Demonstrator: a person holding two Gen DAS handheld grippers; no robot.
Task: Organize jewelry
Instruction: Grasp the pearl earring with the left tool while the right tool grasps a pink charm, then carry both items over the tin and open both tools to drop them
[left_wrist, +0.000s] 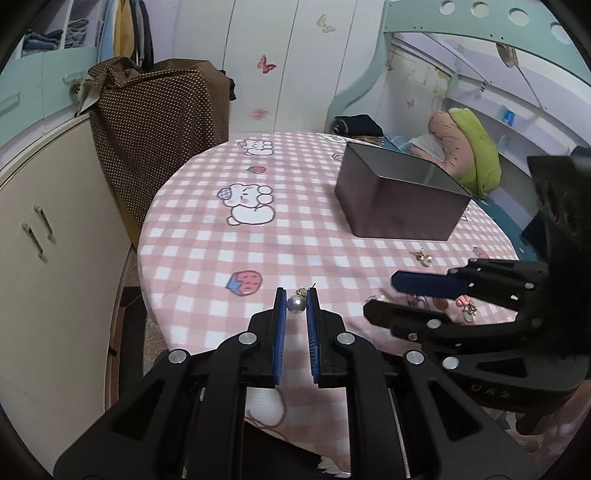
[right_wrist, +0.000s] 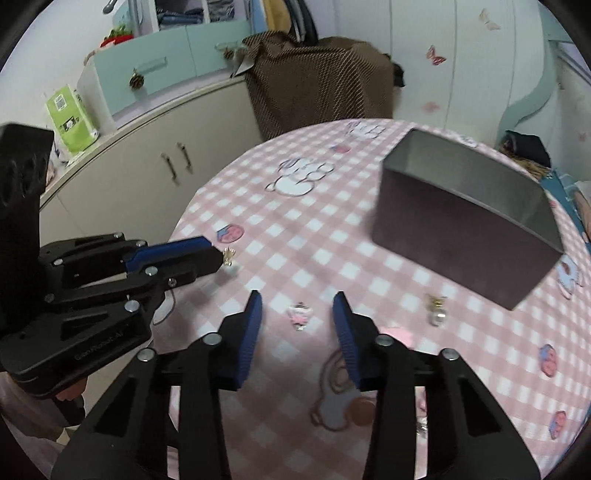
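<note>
Left gripper (left_wrist: 296, 300) — jaws closed on a pearl earring (left_wrist: 296, 304), the grey pearl pinched between the blue pads (left_wrist: 281, 314) at their very tips, with its gold fitting and post projecting just above the jaws. Seen from the right wrist, the same gripper (right_wrist: 218, 258) enters from the left edge, and only the gold fitting (right_wrist: 229, 256) shows past its fingertips.

Right gripper (right_wrist: 297, 301) — jaws apart, nothing pressed between the pads. A small pink charm (right_wrist: 300, 314) lies on the checked tablecloth (right_wrist: 295, 229) in the gap between the two fingertips, clear of both pads; whether the gripper touches the cloth cannot be told. In the left wrist view this gripper (left_wrist: 380, 295) reaches in from the right, its jaws seen edge-on.

A second pearl earring (right_wrist: 436, 308) lies on the cloth to the right of the right gripper's jaws, beyond its right fingertip, and near the closest corner of the open grey tin box (right_wrist: 461, 225). The box stands well ahead of both sets of jaws, to their right; its interior is only partly visible. Another small piece (left_wrist: 469, 312) lies partly hidden behind the right gripper.
</note>
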